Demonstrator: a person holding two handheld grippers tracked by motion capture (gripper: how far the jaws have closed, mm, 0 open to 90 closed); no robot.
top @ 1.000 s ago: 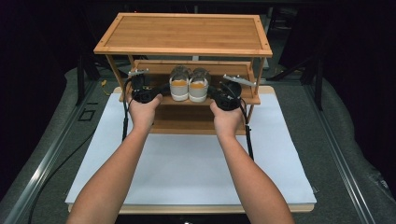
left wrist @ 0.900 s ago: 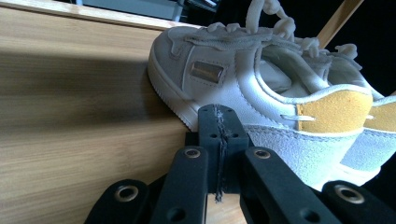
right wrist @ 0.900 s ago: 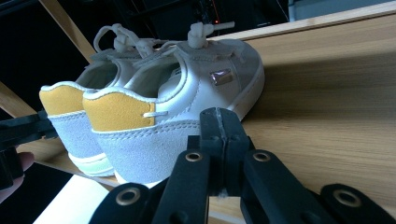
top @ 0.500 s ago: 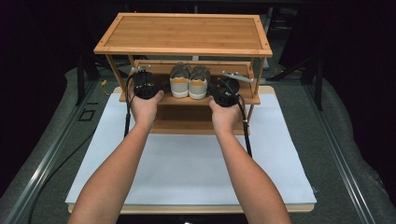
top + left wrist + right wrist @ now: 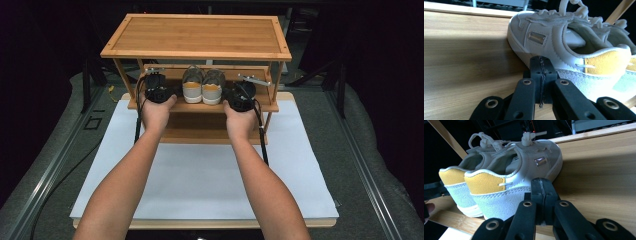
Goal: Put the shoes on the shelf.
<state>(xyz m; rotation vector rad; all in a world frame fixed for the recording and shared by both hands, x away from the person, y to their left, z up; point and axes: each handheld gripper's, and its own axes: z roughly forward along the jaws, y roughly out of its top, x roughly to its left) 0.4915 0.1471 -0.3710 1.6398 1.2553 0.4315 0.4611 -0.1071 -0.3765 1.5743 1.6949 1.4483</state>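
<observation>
Landmark: wooden rack [image 5: 200,35] standing on the white-topped desk [image 5: 210,175].
Shoes: a pair of pale shoes [image 5: 202,86] with yellow heel patches sits side by side on the rack's middle shelf, heels toward the person.
Left claw [image 5: 541,65]: clenched with nothing between the jaws, its tip against the outer side of the left shoe [image 5: 574,50].
Right claw [image 5: 541,187]: clenched and empty too, its tip against the outer side of the right shoe [image 5: 519,177].
Hands: one at each end of the pair, at the shelf's front edge.

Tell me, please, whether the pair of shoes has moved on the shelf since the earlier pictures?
No. The pair of shoes sits at the same spot on the middle shelf, centred between the rack's posts as before.
</observation>
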